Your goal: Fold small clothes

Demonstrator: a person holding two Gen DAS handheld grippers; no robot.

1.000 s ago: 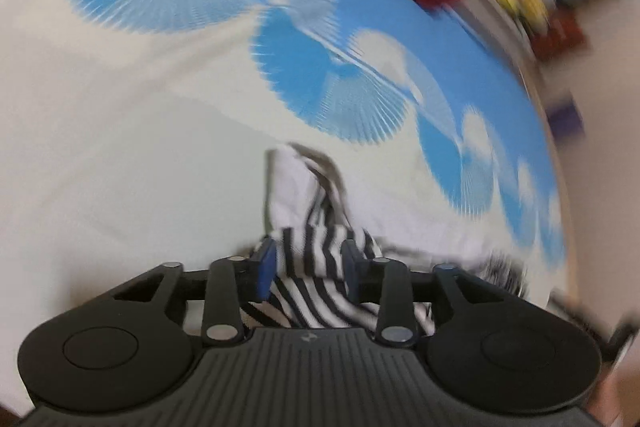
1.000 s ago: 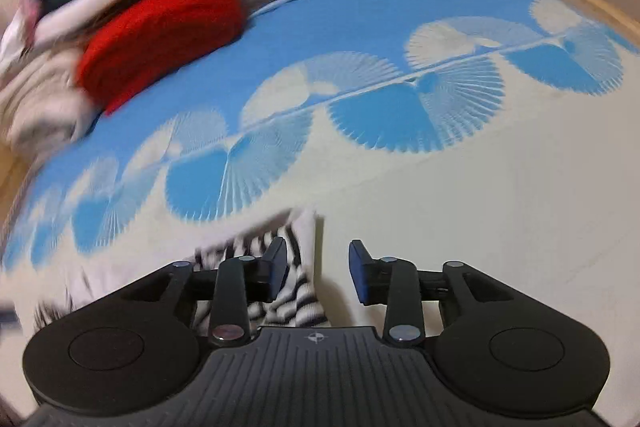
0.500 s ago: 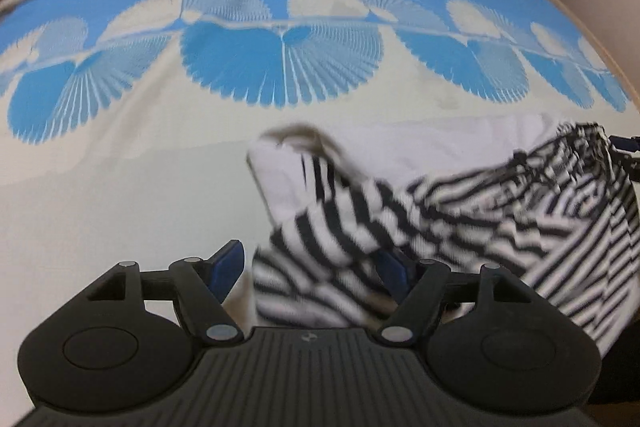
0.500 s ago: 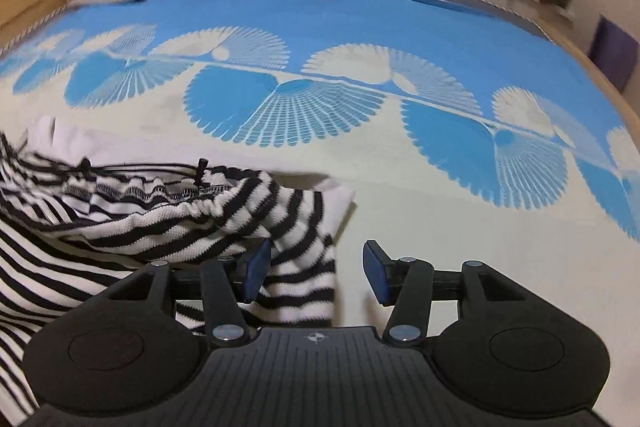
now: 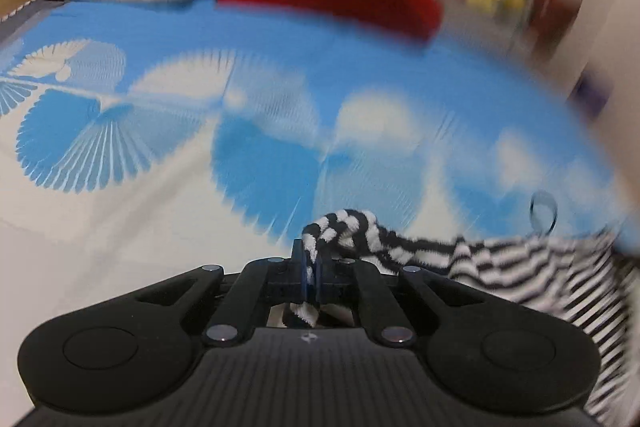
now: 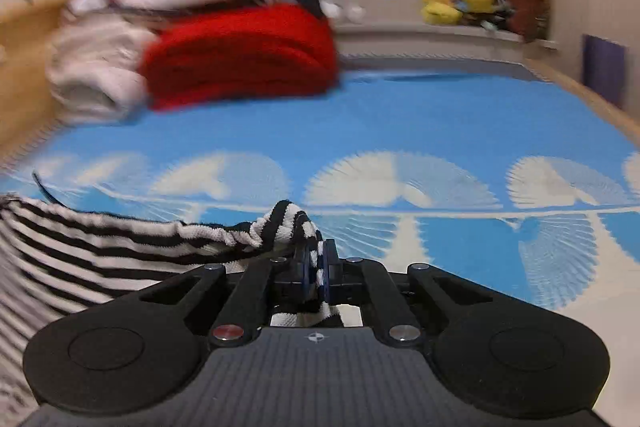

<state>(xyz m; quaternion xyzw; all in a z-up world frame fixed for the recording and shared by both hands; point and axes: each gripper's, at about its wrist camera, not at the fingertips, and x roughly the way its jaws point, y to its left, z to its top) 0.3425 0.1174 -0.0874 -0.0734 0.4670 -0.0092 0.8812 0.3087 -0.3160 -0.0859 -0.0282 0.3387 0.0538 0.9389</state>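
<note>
A small black-and-white striped garment (image 5: 500,267) hangs stretched over the blue-and-cream bed cover (image 5: 120,227). My left gripper (image 5: 311,267) is shut on one corner of it, and a fold of striped cloth sticks up between the blue pads. The cloth trails off to the right in the left wrist view. In the right wrist view the striped garment (image 6: 100,247) runs off to the left, and my right gripper (image 6: 319,263) is shut on its other corner. A thin dark drawstring (image 6: 44,189) pokes up from its edge. The lower part of the garment is hidden below both grippers.
Folded red (image 6: 240,55) and cream blankets (image 6: 92,75) lie stacked at the far end of the bed with more clothes on top. Yellow soft toys (image 6: 456,3) sit on the window ledge. A wooden bed edge (image 6: 592,95) runs along the right.
Both grippers, open around the striped cloth half a second ago, have shut on its corners. The garment now hangs stretched between them, lifted off the cover, and both views have swung.
</note>
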